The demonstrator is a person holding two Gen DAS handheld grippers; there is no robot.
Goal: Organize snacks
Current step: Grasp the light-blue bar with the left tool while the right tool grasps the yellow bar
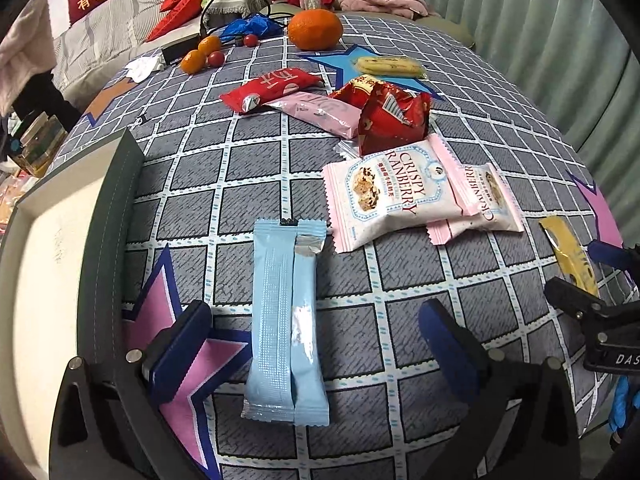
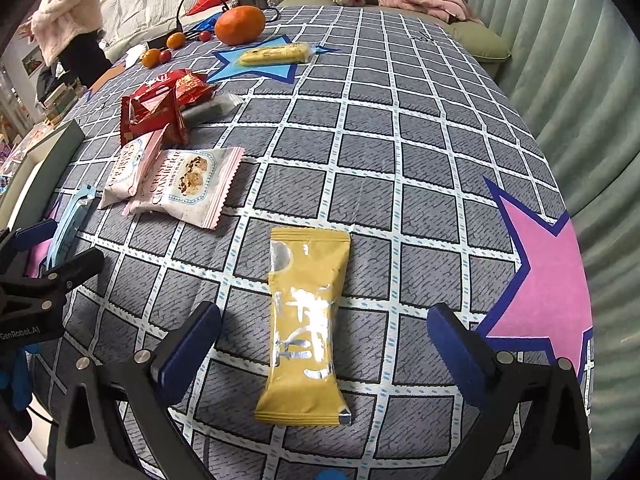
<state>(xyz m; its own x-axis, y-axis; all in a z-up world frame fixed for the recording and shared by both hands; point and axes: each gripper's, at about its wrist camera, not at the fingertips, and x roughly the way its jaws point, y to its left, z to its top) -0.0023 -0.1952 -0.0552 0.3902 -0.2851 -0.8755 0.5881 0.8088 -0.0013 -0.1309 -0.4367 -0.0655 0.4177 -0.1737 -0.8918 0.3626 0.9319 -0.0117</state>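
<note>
We have the left gripper (image 1: 316, 344) spread wide, straddling the light blue snack bar (image 1: 286, 324), which lies flat on the checked tablecloth (image 1: 400, 320); pads don't touch it. Right gripper (image 2: 324, 344) is likewise wide apart around the yellow snack bar (image 2: 306, 324), also flat on the cloth, no contact. 2 cranberry packs (image 1: 394, 194) overlap past the blue bar, red packets (image 1: 390, 118) behind them. Box (image 1: 44, 264) sits just left of the left gripper. Big orange (image 1: 315, 29) at far edge.
</note>
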